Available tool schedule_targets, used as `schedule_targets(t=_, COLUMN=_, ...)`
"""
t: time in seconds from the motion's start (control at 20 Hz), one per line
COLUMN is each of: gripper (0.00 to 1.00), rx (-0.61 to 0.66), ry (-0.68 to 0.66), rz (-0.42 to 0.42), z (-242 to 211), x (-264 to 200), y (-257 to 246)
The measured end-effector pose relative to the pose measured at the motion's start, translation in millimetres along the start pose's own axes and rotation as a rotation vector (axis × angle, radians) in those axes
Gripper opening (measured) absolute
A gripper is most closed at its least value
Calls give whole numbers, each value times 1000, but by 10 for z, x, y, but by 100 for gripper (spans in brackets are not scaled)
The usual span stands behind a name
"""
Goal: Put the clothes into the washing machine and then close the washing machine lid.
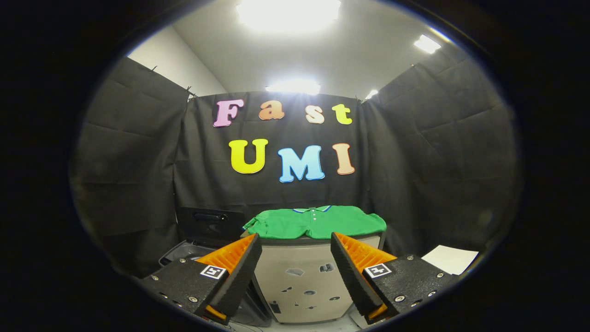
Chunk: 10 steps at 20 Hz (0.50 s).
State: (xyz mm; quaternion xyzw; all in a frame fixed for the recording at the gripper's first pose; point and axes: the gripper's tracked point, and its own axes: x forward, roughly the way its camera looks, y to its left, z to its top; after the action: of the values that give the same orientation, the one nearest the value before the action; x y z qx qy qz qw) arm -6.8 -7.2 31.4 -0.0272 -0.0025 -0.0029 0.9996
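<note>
One green shirt [315, 222], one cabinet [304, 281], one washing machine [193, 251], one paper sheet [451, 259].

Beige cabinet [302, 276] straight ahead of my spread fingers, a few small stickers on its front. Folded green polo shirt [315, 222] lies flat across its dark top, collar toward the back wall. White paper sheet [451, 258] on a low surface off right.
</note>
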Motion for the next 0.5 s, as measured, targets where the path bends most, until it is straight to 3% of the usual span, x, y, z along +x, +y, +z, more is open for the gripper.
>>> schedule_targets(t=0.5, gripper=94, rx=14, ry=3, rz=-17, z=427, x=832, y=-168)
